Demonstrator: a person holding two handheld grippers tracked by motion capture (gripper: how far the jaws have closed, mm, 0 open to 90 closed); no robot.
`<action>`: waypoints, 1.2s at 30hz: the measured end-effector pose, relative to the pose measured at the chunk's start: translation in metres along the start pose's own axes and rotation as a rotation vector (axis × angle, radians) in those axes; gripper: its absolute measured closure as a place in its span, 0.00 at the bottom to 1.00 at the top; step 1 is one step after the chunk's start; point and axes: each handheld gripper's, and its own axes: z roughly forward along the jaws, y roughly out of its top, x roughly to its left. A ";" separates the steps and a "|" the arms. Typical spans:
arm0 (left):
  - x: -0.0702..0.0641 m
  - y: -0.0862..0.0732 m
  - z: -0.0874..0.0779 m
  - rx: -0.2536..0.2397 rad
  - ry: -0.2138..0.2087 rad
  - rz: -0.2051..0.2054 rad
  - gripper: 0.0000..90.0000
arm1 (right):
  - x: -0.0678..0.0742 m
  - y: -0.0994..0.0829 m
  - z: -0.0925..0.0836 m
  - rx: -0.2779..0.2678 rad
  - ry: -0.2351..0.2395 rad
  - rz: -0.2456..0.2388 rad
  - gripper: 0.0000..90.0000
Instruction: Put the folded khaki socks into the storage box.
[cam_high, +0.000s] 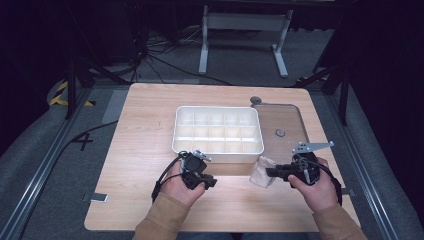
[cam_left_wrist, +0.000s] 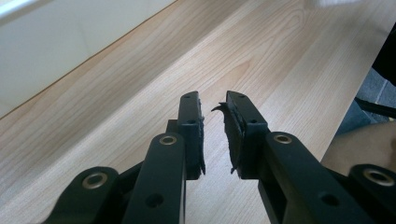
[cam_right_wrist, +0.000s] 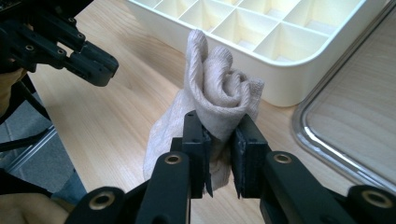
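Observation:
A rolled beige sock (cam_right_wrist: 224, 88) stands pinched at its lower part between the jaws of my right gripper (cam_right_wrist: 219, 123), just above the wooden table. From above, the sock (cam_high: 261, 172) sits at the tip of my right gripper (cam_high: 270, 172), close to the front right corner of a white compartment box (cam_high: 220, 156). My left gripper (cam_high: 210, 182) hovers near the table's front edge, left of the sock. Its jaws (cam_left_wrist: 214, 100) stand slightly apart with nothing between them. The left gripper (cam_right_wrist: 95, 65) also shows from the right gripper view, at upper left.
The box (cam_right_wrist: 280, 79) has several empty compartments; its white wall (cam_left_wrist: 46, 46) lies beyond the left gripper. A metal-rimmed tray (cam_high: 287, 117) with a small round piece (cam_high: 280, 133) lies right of the box. Another round disc (cam_high: 256, 100) rests behind it.

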 end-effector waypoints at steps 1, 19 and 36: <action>0.000 0.000 0.000 0.001 0.001 -0.001 0.85 | 0.000 0.002 -0.001 0.003 -0.006 -0.005 0.87; 0.013 -0.013 -0.018 -0.025 0.047 -0.052 0.82 | -0.011 0.045 -0.019 0.062 -0.097 -0.120 0.87; 0.024 -0.043 -0.041 -0.064 0.087 -0.126 0.80 | -0.019 0.093 -0.011 0.129 -0.092 -0.246 0.86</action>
